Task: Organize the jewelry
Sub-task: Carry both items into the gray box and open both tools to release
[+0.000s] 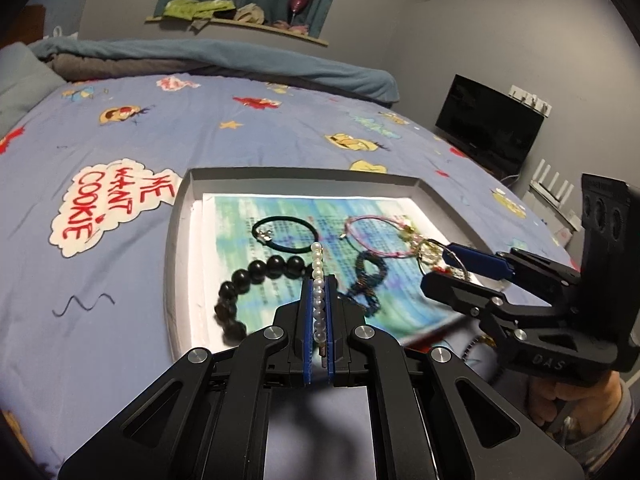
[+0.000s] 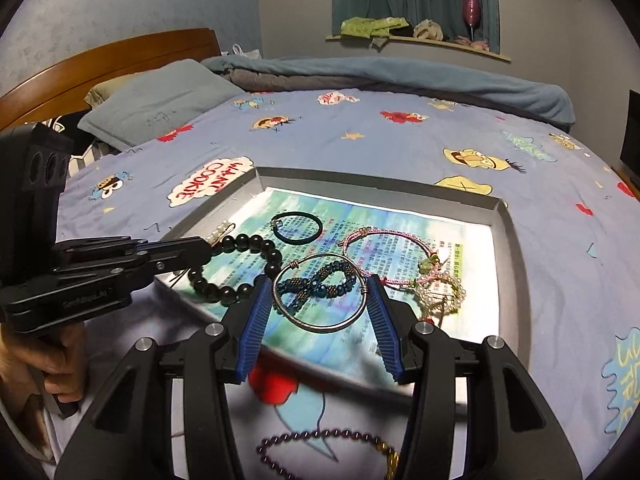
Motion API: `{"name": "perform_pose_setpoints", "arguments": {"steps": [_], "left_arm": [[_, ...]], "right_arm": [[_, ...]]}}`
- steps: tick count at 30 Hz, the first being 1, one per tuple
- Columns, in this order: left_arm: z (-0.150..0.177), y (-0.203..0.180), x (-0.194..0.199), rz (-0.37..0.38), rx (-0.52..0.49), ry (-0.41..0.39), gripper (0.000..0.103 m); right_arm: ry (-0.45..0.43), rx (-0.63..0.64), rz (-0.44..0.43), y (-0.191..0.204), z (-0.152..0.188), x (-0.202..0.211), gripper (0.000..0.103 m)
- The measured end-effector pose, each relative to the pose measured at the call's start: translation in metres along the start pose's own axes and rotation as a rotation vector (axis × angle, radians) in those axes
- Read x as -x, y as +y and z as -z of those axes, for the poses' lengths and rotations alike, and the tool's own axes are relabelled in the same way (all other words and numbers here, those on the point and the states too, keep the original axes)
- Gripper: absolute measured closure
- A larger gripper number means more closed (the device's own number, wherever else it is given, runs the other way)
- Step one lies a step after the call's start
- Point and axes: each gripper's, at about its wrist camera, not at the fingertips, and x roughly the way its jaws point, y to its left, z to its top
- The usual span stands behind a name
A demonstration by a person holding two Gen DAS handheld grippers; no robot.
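A grey tray (image 1: 178,240) (image 2: 508,240) lined with printed paper lies on the bed. My left gripper (image 1: 319,280) is shut on a white pearl bracelet (image 1: 318,280) above the tray's near left side; it shows in the right wrist view (image 2: 200,248) with the pearls (image 2: 220,234) sticking out. My right gripper (image 2: 320,292) is open, its fingers either side of a silver bangle (image 2: 320,326); whether they touch it I cannot tell. In the tray lie a black bead bracelet (image 2: 240,248), a black hair tie (image 2: 298,224), a blue beaded loop (image 2: 320,284) and a pink cord bracelet (image 2: 384,256) with a beaded charm (image 2: 440,292).
A dark purple bead bracelet (image 2: 320,440) with gold beads lies on the blue cartoon bedsheet (image 2: 400,152) in front of the tray. Pillows (image 2: 160,100) and a folded blanket (image 2: 400,76) lie at the far side. A TV (image 1: 488,124) stands beyond the bed's right edge.
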Motion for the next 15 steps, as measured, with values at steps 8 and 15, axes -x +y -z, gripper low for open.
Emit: {"name": "perform_pose_setpoints", "arguments": {"steps": [8,15], "left_arm": [[0.004,0.005,-0.024,-0.010,0.002,0.067,0.097],[0.007,0.004,-0.020,-0.017,-0.006,0.051,0.092]], "right_arm": [[0.084,-0.010,0.029,-0.004,0.007,-0.021,0.054],[0.072,-0.007,0.032,-0.003,0.009,-0.019,0.054]]}}
